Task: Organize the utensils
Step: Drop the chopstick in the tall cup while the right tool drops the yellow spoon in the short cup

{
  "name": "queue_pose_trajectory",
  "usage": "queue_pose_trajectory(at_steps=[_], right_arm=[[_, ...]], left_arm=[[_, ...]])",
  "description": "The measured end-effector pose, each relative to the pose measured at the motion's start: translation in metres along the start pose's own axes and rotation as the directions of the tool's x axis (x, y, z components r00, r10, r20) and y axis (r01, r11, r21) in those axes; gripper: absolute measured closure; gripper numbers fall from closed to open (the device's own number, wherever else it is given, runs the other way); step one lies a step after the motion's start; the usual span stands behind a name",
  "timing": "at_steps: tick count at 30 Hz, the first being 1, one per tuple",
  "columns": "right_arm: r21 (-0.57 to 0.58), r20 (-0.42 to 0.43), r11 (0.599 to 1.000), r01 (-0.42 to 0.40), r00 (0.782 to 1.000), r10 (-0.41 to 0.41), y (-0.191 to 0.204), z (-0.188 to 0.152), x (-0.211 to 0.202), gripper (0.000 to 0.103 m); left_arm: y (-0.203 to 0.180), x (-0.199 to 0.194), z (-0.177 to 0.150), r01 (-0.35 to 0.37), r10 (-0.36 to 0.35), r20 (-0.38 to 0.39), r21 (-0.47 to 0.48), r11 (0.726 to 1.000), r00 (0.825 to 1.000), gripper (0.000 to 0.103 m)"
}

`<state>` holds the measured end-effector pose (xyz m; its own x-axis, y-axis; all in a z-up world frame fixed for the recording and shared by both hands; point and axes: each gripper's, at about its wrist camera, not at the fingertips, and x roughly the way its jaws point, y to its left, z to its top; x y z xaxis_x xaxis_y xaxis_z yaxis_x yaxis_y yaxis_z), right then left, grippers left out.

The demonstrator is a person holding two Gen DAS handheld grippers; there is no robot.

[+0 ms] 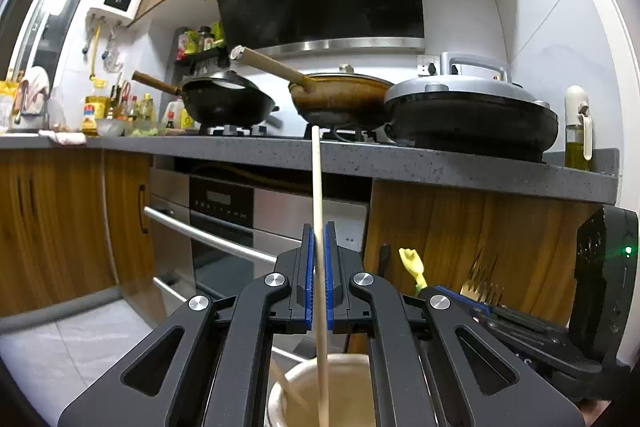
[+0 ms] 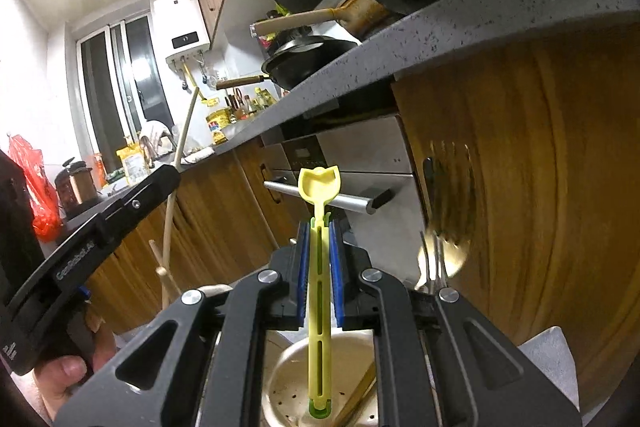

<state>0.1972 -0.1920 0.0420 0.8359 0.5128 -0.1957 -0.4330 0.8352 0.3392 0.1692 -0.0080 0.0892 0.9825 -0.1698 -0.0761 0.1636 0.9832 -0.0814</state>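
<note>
My left gripper (image 1: 319,231) is shut on a long pale wooden chopstick (image 1: 317,195) that stands upright with its lower end inside a cream utensil cup (image 1: 296,379). My right gripper (image 2: 319,231) is shut on a yellow plastic utensil (image 2: 319,187) with a scoop-shaped tip. Its lower end hangs over a metal holder with drain holes (image 2: 288,387). The yellow utensil also shows in the left wrist view (image 1: 412,265), beside gold forks (image 1: 482,281). The chopstick and the left gripper body show in the right wrist view (image 2: 182,143).
A grey counter (image 1: 400,159) carries a black wok (image 1: 228,103), a brown pan (image 1: 340,99) and a lidded electric pan (image 1: 472,111). Below are wooden cabinet doors (image 1: 480,247) and a steel oven (image 1: 224,219). Forks (image 2: 434,263) stand right of my right gripper.
</note>
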Motion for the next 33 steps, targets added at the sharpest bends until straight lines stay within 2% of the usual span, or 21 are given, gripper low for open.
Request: queue_pose_trajectory(at_steps=[6, 9, 16, 27, 33], right_arm=[[-0.028, -0.038, 0.999, 0.037, 0.999, -0.038, 0.002, -0.007, -0.006, 0.093], [-0.027, -0.04, 0.998, 0.05, 0.998, -0.051, 0.002, -0.008, -0.014, 0.093], [-0.035, 0.029, 0.998, 0.059, 0.998, -0.058, 0.005, -0.005, -0.032, 0.093], [-0.111, -0.061, 0.986, 0.126, 0.989, -0.134, 0.01, -0.019, -0.045, 0.093], [-0.143, -0.095, 0.981, 0.134, 0.984, -0.148, 0.012, -0.027, -0.054, 0.093]], left_arm=[[0.013, -0.014, -0.013, 0.011, -0.013, -0.028, -0.056, 0.998, 1.0, 0.098], [0.018, -0.029, -0.021, 0.0, -0.002, -0.018, -0.095, 0.995, 1.0, 0.098], [0.026, -0.052, -0.025, 0.003, -0.004, -0.011, -0.14, 0.99, 1.0, 0.098], [0.022, -0.058, -0.04, -0.003, -0.007, -0.103, -0.096, 0.995, 0.995, 0.098], [0.017, -0.065, -0.042, -0.012, 0.003, -0.135, -0.069, 0.998, 0.991, 0.098]])
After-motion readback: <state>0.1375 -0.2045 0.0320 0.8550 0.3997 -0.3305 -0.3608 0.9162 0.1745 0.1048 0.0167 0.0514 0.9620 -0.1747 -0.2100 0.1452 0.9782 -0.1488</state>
